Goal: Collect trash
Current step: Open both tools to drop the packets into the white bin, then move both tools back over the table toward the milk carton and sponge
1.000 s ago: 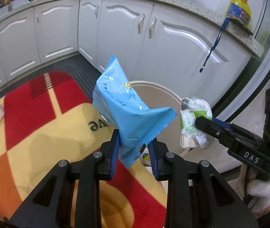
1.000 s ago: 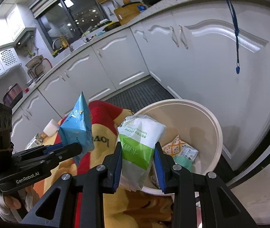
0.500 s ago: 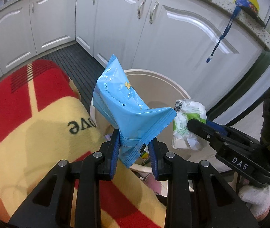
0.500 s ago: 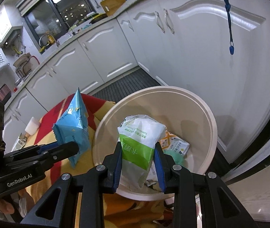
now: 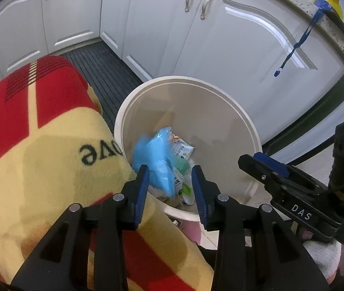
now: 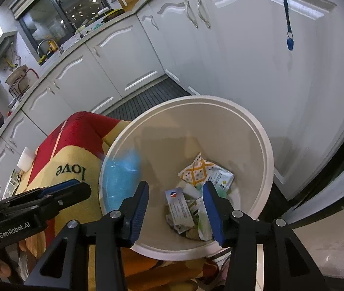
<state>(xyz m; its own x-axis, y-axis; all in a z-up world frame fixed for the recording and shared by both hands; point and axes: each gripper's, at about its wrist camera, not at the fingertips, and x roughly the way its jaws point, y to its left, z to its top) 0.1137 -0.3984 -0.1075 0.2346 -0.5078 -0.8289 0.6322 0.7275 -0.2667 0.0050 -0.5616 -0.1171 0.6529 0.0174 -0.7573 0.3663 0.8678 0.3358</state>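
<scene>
The cream round bin [image 5: 189, 80] stands on the floor below both grippers. My left gripper [image 5: 170, 181] hangs over its near rim with the jaws opening, and nothing is pressed between the pads. The blue snack packet [image 5: 155, 155] is a blur, dropping inside the bin; in the right wrist view the blue packet [image 6: 121, 179] is against the left wall. My right gripper [image 6: 175, 194] is also opening and holds nothing. The green and white packet [image 6: 204, 219] lies on the trash at the bottom, partly behind my right finger. Each view shows the other gripper from the side: right gripper [image 5: 244, 162], left gripper [image 6: 82, 191].
A red and yellow blanket [image 5: 38, 145] printed "love" covers the surface left of the bin and touches its rim. White cabinet doors [image 5: 232, 48] stand close behind, with a blue lanyard [image 5: 293, 48] hanging down. A dark ribbed mat [image 5: 104, 72] covers the floor. A white block [image 6: 26, 160] rests on the blanket.
Both grippers sank over the bin and their jaws opened. The blue packet left my left gripper and falls. The green and white packet left my right gripper and lies in the bin.
</scene>
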